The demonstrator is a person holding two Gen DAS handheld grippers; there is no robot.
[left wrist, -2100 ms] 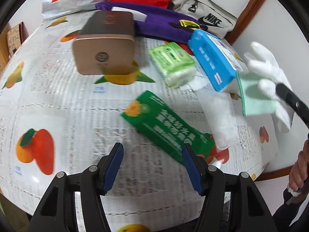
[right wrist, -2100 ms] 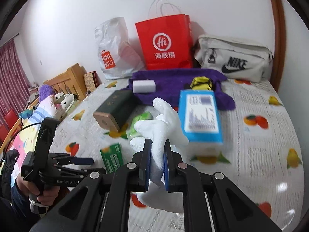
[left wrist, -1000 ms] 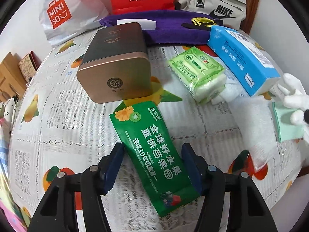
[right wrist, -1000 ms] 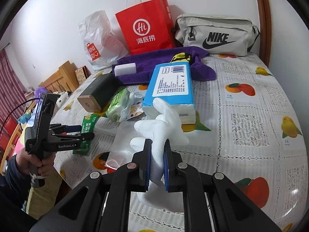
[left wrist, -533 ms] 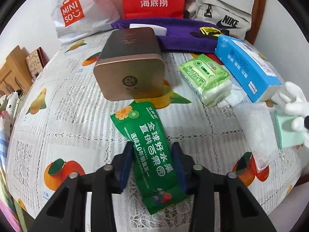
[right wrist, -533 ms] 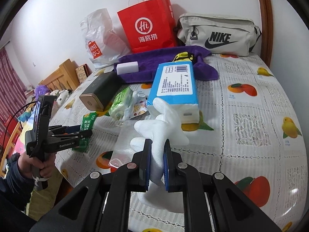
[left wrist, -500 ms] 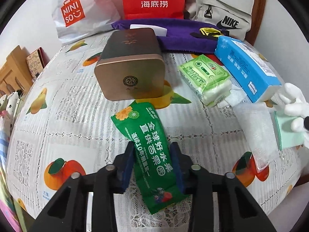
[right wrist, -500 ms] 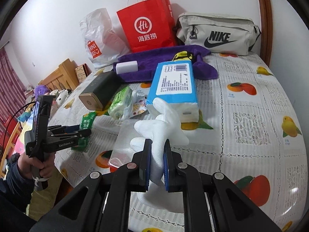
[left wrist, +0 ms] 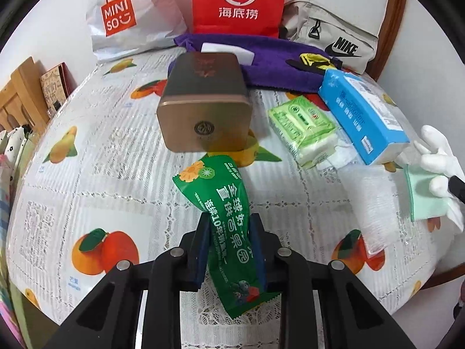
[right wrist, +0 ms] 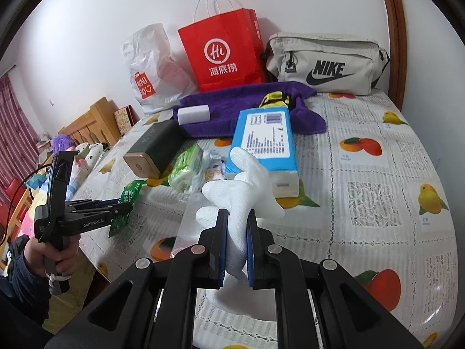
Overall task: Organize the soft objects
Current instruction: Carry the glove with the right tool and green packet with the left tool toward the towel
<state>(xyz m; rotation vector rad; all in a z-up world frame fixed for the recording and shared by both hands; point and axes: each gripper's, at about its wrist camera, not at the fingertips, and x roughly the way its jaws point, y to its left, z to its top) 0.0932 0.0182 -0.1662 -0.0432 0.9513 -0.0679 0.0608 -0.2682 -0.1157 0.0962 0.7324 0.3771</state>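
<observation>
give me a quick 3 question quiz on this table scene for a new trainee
1. True or false: the left hand-held gripper is shut on the green snack packet.
2. What does the right hand-held gripper hold? A) purple towel B) white glove C) blue tissue box
3. Fill in: the pale green tissue pack lies between the bronze tin and the ____.

Key: 1 true. 2 B, the white glove. 3 blue tissue box.
</observation>
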